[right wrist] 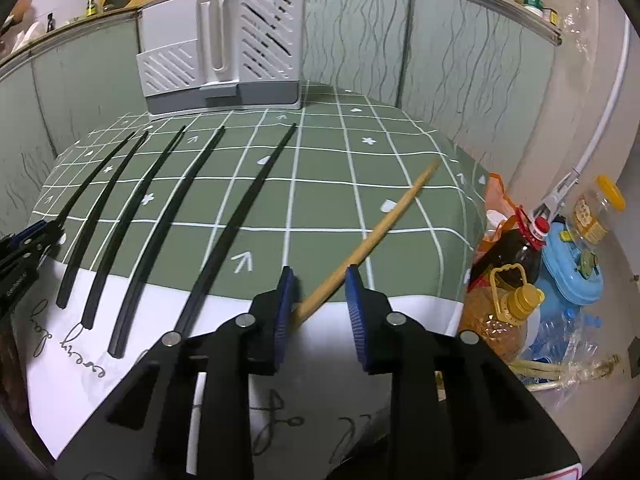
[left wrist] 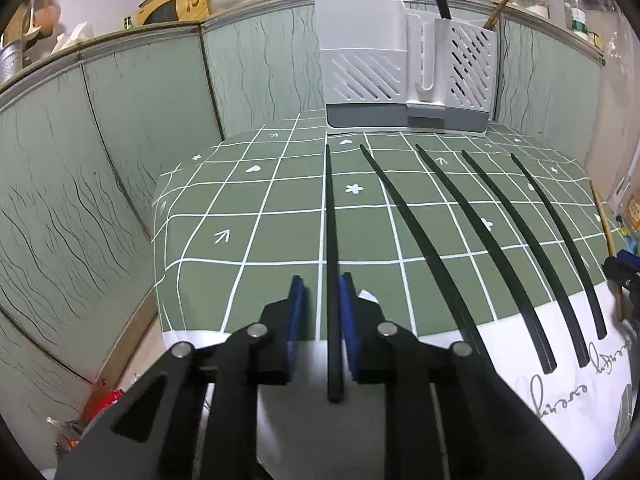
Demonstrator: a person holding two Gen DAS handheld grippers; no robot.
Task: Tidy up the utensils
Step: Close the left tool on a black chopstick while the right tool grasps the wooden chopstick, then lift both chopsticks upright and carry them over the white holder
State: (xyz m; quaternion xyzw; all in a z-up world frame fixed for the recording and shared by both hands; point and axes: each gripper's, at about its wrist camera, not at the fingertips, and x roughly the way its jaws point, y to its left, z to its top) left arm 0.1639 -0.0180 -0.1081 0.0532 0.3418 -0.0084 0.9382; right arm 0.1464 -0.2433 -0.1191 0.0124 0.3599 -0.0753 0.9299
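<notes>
Pads of the left gripper (left wrist: 322,300) stand narrow, with one black chopstick (left wrist: 331,240) running straight up the gap. The stick lies against the pad on the right of the view, while a sliver of tablecloth (left wrist: 248,240) still shows between it and the other pad, so I judge it bracketed, not yet pinched. Approaching along the stick's own line probably keeps it from twisting once the jaws meet.

In the right wrist view, the right gripper (right wrist: 320,292) is somewhat wider. A wooden chopstick (right wrist: 384,220) slants across its gap: the near end rests against the pad on the left of the view, and the shaft passes just beside the tip of the other pad. Nothing is clamped that I can see. Because the stick lies crooked to the jaws, a squeeze may swing it before it seats.

Beyond the left gripper, four more black chopsticks (left wrist: 500,248) lie side by side but apart on the cloth, thick ends nearest at the white border, tips fanning toward the back. That spacing leaves room for a pad on either side of each.

Farthest off, at the cloth's rear edge against the wall panels, stands the white slotted holder (left wrist: 404,68). Its compartment at the right already carries upright wooden sticks, with a dark handle beside them, so each stick likely goes there to join its kind.
</notes>
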